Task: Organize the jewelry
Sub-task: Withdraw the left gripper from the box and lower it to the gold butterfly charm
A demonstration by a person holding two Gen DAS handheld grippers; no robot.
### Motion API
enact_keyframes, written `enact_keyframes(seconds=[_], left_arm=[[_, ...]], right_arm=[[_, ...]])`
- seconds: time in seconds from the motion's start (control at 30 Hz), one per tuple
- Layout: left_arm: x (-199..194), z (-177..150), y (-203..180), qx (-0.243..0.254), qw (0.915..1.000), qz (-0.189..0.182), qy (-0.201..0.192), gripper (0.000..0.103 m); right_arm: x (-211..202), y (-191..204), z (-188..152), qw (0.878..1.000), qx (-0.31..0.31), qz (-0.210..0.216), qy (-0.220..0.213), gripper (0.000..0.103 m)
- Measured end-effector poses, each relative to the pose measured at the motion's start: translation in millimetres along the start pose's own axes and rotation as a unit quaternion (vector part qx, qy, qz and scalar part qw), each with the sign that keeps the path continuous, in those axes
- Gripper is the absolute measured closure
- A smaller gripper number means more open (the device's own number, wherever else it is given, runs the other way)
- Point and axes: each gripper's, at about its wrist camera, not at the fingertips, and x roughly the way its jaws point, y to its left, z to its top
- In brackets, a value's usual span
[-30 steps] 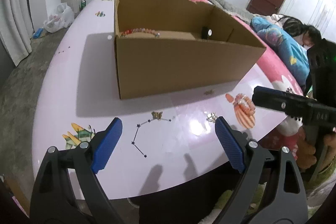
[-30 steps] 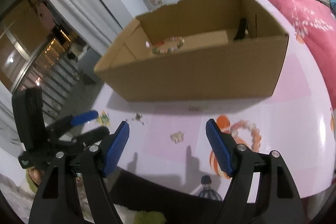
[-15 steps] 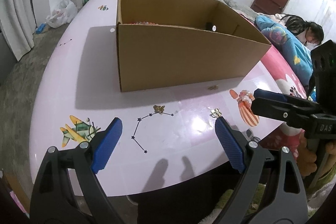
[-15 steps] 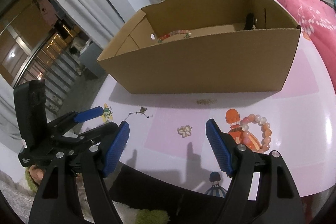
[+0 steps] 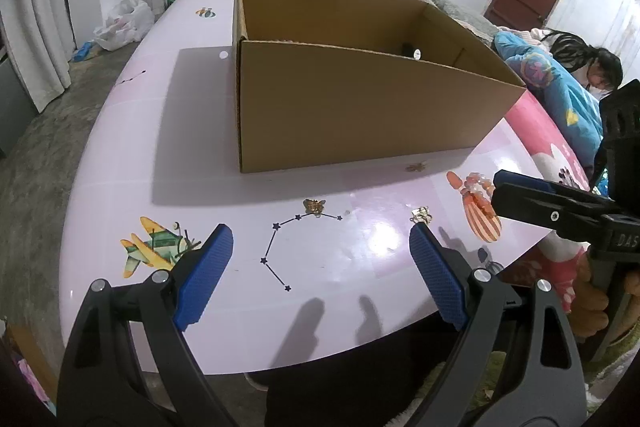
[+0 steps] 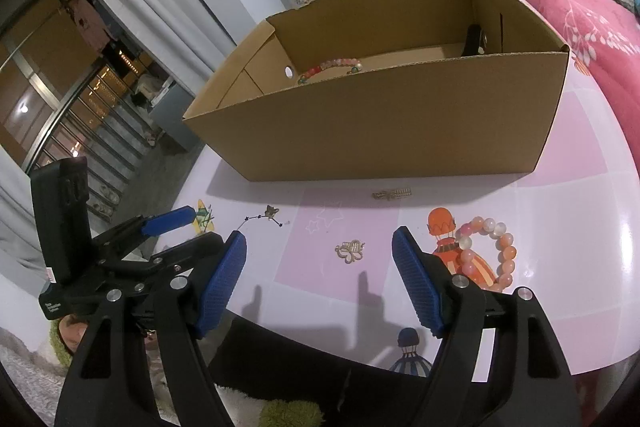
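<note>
Looking early-stage: one beaded bracelet [image 6: 330,66] already in the cardboard box [image 6: 400,123], pink bracelet [image 6: 486,251] plus three small charms loose along the table's [image 6: 560,267] near edge, left gripper [image 5: 320,269] and right gripper [image 6: 320,275] both spread, empty

An open brown cardboard box [image 6: 400,123] stands on the pale pink counter [image 6: 560,235], and a bracelet of pink, red and green beads [image 6: 328,69] lies on its floor near the left end wall. On the counter in front of the box lie four small gold-coloured pieces well apart: a flat bar-shaped clip [image 6: 392,193] just beside the box wall, a butterfly charm [image 6: 272,211], an openwork butterfly brooch [image 6: 350,251], and a pink and orange bead bracelet [image 6: 490,253] lying flat to the right.
</note>
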Motion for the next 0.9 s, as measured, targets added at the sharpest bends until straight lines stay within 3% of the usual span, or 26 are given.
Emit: enact_keyframes(seconds=[0.67,0.9], left_arm=[[-5,-4,12,-0.016,0.9997,0.004,-0.017,0.017],[-13,-11,9,0.009,0.9989,0.022,-0.040,0.017]], right_arm=[[-9,-4,-3,1.000,0.006,-0.001,-0.015,0.030],[-6,-8,-12,1.000,0.013,0.009,-0.010,0.030]])
